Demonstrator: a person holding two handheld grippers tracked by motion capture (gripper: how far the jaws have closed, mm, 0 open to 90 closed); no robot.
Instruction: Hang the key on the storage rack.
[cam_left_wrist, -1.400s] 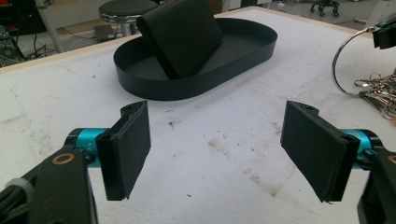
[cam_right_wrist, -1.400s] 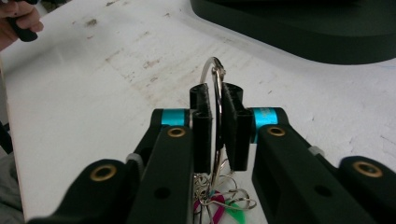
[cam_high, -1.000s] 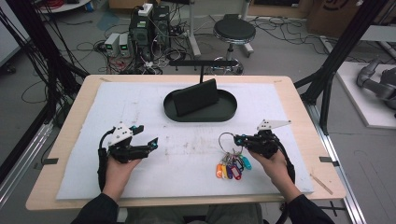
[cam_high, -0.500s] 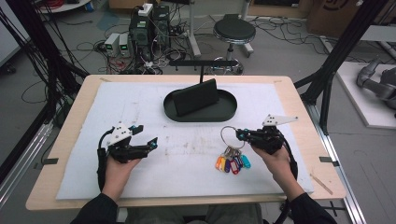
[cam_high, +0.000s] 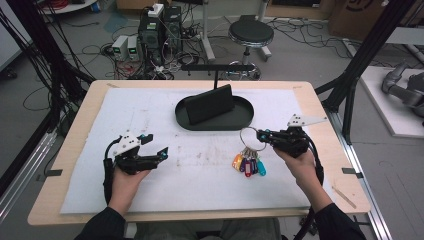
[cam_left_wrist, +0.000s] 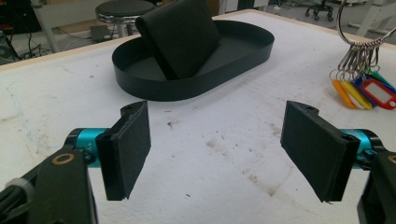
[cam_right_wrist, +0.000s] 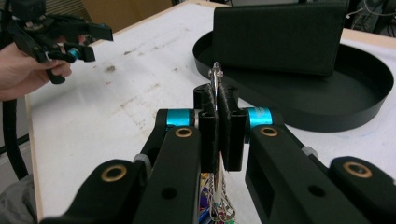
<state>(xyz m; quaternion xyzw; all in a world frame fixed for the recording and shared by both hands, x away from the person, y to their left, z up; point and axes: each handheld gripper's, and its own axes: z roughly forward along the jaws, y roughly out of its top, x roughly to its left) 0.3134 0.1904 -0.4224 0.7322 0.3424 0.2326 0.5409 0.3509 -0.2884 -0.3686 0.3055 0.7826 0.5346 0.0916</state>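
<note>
**Key bunch lifted by its ring, tray ahead**

Since a second ago the key ring (cam_high: 248, 135) has come up and toward the tray, so the coloured key tags (cam_high: 248, 165) now dangle with only their lower ends near the white mat (cam_high: 150, 115). The ring is pinched edge-on between the pads of the right hand-held gripper (cam_high: 262, 136), whose jaws are closed tight on the wire; in the right gripper view the ring (cam_right_wrist: 215, 74) pokes up through the shut pads. To do this step well, I judge the carry should be slow and level, since the tags hang free and will swing; they need to be lifted clear of the oval black tray's (cam_high: 240, 117) rim before lowering into the open part beside the black wallet (cam_high: 210, 104) standing tilted in it. The thin wire could slip, so the squeeze should hold until the tags settle.

The right forearm reaches in from the near edge of the surface (cam_high: 75, 160), wrist level, jaws pointing left toward the tray. The left hand-held gripper (cam_high: 160, 152) hovers over the mat with jaws wide apart and nothing between them, well apart from the keys.
</note>
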